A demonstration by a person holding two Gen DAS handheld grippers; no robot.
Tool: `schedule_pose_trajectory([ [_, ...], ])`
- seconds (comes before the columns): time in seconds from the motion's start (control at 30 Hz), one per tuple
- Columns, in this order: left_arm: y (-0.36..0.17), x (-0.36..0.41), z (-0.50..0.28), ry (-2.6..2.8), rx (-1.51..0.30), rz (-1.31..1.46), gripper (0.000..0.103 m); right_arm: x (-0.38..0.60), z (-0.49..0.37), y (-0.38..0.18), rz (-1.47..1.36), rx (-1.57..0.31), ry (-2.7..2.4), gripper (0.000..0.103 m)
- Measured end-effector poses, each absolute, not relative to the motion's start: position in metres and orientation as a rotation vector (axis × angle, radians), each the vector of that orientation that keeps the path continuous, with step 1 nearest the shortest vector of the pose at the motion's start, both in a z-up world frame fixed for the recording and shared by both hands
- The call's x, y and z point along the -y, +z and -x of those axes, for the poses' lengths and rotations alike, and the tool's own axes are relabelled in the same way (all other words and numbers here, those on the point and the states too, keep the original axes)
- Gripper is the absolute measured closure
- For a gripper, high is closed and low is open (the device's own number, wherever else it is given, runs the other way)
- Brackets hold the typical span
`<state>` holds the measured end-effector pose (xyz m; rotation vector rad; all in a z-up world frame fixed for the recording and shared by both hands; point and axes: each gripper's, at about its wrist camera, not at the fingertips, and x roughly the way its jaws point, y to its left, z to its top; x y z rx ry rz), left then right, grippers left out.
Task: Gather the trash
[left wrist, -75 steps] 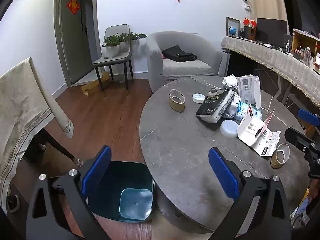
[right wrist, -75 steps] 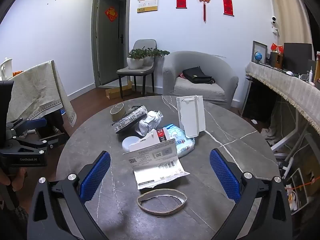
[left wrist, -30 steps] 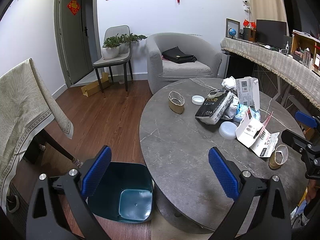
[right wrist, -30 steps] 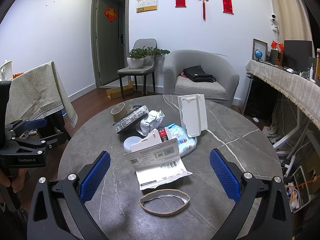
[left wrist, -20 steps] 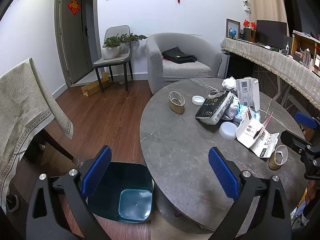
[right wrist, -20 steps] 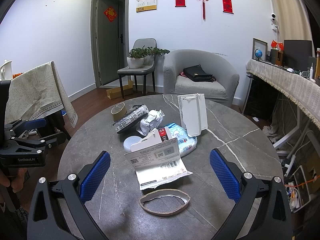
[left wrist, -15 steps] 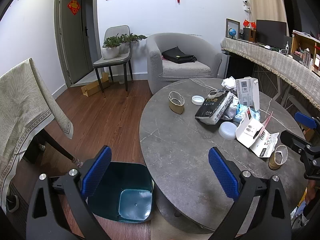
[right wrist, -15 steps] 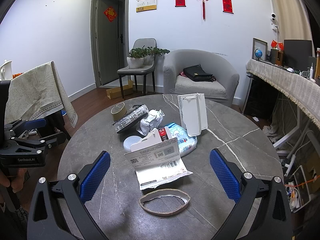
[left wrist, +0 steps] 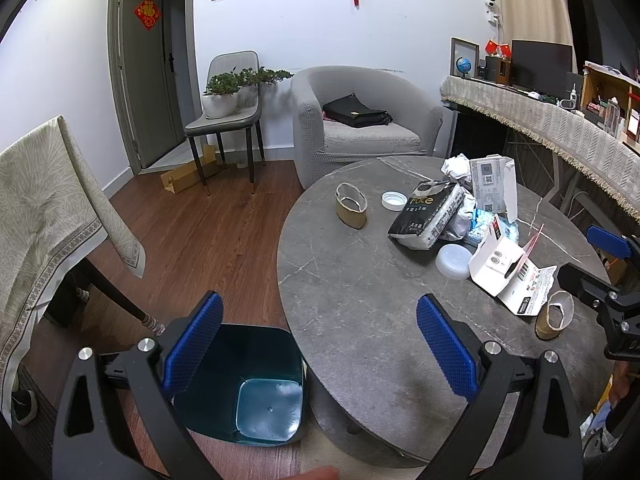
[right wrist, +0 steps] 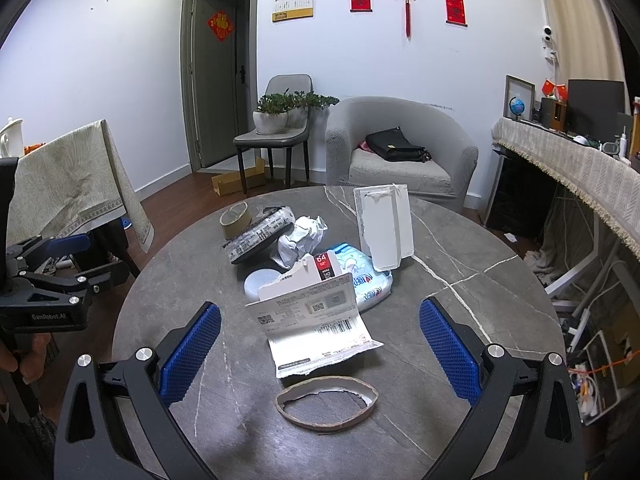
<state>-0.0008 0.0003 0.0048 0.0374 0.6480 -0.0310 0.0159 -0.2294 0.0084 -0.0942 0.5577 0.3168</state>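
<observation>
Right wrist view looks down over the round table, and the right gripper hangs above its near edge with both blue pads spread wide and nothing between them. Nearest to it on the table lies a flattened cardboard ring, torn along its inner rim, thin and springy-looking. Just beyond the ring on the table sits a torn white carton flap printed with barcodes, stiff but creased. Farther across the table come a pale round lid, a soft blue-and-white plastic pack, crumpled white paper, a black tissue pack in glossy film, an upright white box with ragged edges, and a brown tape core at the far side.

The step in hand is probably the first pick, and the ring is the likely target. I would lower the pads so one goes inside the ring and one outside, pinching its wall; squeezing across the whole hoop would likely just fold it.

From the left wrist view, the left gripper is likewise wide open and empty, poised over the table's edge. A teal bin, smooth-walled plastic and seemingly empty, stands on the floor just beside the table, partly under its rim, so trash should be released clear of that rim.
</observation>
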Motion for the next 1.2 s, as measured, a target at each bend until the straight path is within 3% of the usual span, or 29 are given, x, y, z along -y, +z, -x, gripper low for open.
schedule_pose_trajectory([
  [1.0, 0.013, 0.004, -0.02, -0.204, -0.629, 0.0, 0.006, 0.207, -0.039, -0.006, 0.233, -0.667, 0.412, 0.003],
  [1.2, 0.007, 0.009, -0.042, -0.275, -0.66, 0.002, 0.018, 0.205, -0.055, -0.008, 0.243, -0.702, 0.416, 0.003],
])
